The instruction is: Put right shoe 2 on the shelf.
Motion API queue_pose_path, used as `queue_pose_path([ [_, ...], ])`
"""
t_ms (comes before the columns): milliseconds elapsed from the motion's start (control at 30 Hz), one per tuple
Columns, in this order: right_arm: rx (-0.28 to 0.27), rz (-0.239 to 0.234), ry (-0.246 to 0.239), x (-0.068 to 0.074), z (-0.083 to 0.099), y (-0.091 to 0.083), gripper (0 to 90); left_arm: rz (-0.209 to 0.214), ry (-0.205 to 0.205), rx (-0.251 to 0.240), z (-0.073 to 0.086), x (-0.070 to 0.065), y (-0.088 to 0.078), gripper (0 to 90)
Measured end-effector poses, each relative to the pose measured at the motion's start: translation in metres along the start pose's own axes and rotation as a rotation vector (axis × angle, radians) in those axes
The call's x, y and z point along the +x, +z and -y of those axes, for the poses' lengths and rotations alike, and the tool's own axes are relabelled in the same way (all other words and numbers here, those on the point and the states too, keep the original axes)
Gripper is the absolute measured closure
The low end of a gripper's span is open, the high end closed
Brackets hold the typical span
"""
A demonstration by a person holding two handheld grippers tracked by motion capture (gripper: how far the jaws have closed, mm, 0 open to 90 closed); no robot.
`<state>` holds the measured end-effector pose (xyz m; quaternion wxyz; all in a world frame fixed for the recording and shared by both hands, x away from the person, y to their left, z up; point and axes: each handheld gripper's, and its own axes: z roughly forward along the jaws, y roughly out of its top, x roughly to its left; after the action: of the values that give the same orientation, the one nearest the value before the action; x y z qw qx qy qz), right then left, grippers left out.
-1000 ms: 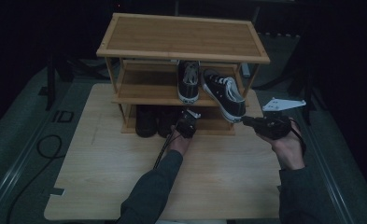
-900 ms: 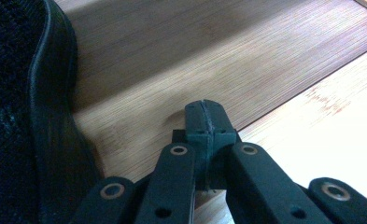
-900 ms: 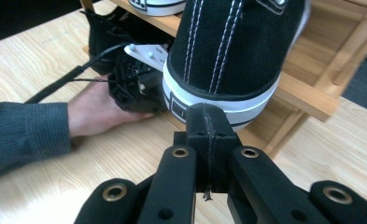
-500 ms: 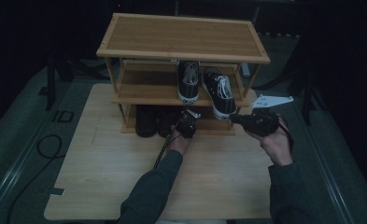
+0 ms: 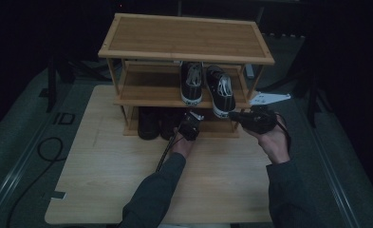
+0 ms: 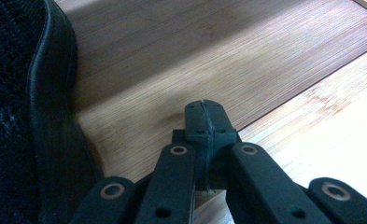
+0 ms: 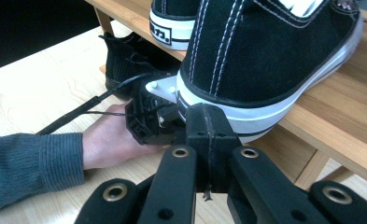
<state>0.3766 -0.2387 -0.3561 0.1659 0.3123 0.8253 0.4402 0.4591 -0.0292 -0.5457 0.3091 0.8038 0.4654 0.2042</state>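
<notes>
The right gripper (image 7: 208,122) has its jaws pressed together with nothing between them, and the heel of the black canvas sneaker with white rubber sole (image 7: 265,60) is just ahead of their tips (it overhangs the middle board of the wooden shoe rack (image 5: 186,38)). The left gripper (image 6: 205,120) also has its jaws together, empty, over the lowest board, with a black boot (image 6: 27,116) to their left.

Bottom shelf (image 5: 222,127) mostly in shadow under the middle board; dark shoes (image 5: 148,124) there read as black lumps, no detail. Left gripper view: black shoe (image 6: 27,116) cut off by the left edge. Right gripper view: right sneaker (image 7: 265,56) cropped at the top, its toe out of frame; heel label of the other sneaker (image 7: 172,28) unreadable.
</notes>
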Motion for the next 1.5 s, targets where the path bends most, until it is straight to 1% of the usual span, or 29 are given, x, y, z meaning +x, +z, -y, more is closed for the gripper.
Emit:
queue_pose_path([
  [67, -0.001, -0.001, -0.003, 0.001, -0.001, 0.002, 90.0, 0.009, -0.007, 0.000, 0.000, 0.000, 0.000, 90.0],
  [100, -0.002, -0.003, -0.006, 0.002, -0.003, 0.003, 90.0, 0.003, -0.003, 0.000, 0.000, 0.000, 0.000, 90.0],
  [133, -0.003, -0.003, -0.004, 0.002, -0.004, 0.004, 90.0, -0.016, 0.000, 0.001, 0.000, 0.000, -0.001, 90.0],
  [167, -0.009, -0.003, -0.007, 0.003, -0.005, 0.005, 90.0, -0.020, 0.000, 0.001, 0.000, 0.000, -0.001, 90.0],
  [200, -0.008, -0.002, -0.009, 0.003, -0.006, 0.006, 90.0, -0.018, 0.007, 0.009, 0.000, 0.000, -0.001, 90.0],
  [300, -0.004, 0.009, -0.018, 0.004, -0.009, 0.010, 90.0, -0.016, 0.002, 0.020, -0.001, 0.001, -0.002, 90.0],
  [400, -0.003, 0.006, -0.022, 0.004, -0.010, 0.012, 90.0, -0.011, 0.004, 0.017, -0.001, 0.001, -0.001, 90.0],
  [600, -0.003, 0.019, -0.025, 0.005, -0.012, 0.018, 90.0, -0.014, 0.003, 0.015, -0.001, 0.001, -0.001, 90.0],
  [700, -0.003, 0.051, -0.022, 0.003, -0.013, 0.020, 90.0, -0.012, 0.004, 0.016, -0.001, 0.001, -0.001, 90.0],
  [767, -0.007, 0.045, -0.013, 0.000, -0.013, 0.022, 90.0, -0.014, 0.005, 0.016, -0.001, 0.001, -0.001, 90.0],
  [833, 0.000, 0.048, -0.017, 0.000, -0.013, 0.025, 90.0, -0.012, 0.004, 0.016, -0.001, 0.001, -0.001, 90.0],
  [967, 0.008, 0.033, -0.015, 0.002, -0.013, 0.031, 90.0, -0.013, 0.005, 0.015, -0.001, 0.001, -0.001, 90.0],
  [1067, 0.011, 0.030, -0.020, 0.003, -0.015, 0.036, 90.0, -0.014, 0.005, 0.016, -0.001, 0.001, -0.001, 90.0],
  [1100, 0.013, 0.036, -0.026, 0.004, -0.016, 0.038, 90.0, -0.013, 0.004, 0.016, -0.001, 0.001, -0.001, 90.0],
  [1133, 0.013, 0.038, -0.027, 0.005, -0.016, 0.039, 90.0, 0.002, -0.007, 0.009, -0.001, 0.000, 0.000, 90.0],
  [1200, 0.011, 0.037, -0.025, 0.004, -0.018, 0.040, 90.0, 0.000, -0.010, 0.007, -0.001, 0.000, 0.000, 90.0],
  [1333, 0.018, 0.051, -0.036, 0.005, -0.019, 0.042, 90.0, -0.017, 0.009, 0.017, -0.001, 0.001, -0.001, 90.0],
  [1433, 0.026, 0.071, -0.044, 0.005, -0.019, 0.046, 90.0, -0.019, 0.012, 0.016, -0.001, 0.001, -0.001, 90.0],
  [1500, 0.027, 0.082, -0.047, 0.005, -0.019, 0.047, 90.0, -0.016, 0.006, 0.014, -0.001, 0.001, -0.001, 90.0],
])
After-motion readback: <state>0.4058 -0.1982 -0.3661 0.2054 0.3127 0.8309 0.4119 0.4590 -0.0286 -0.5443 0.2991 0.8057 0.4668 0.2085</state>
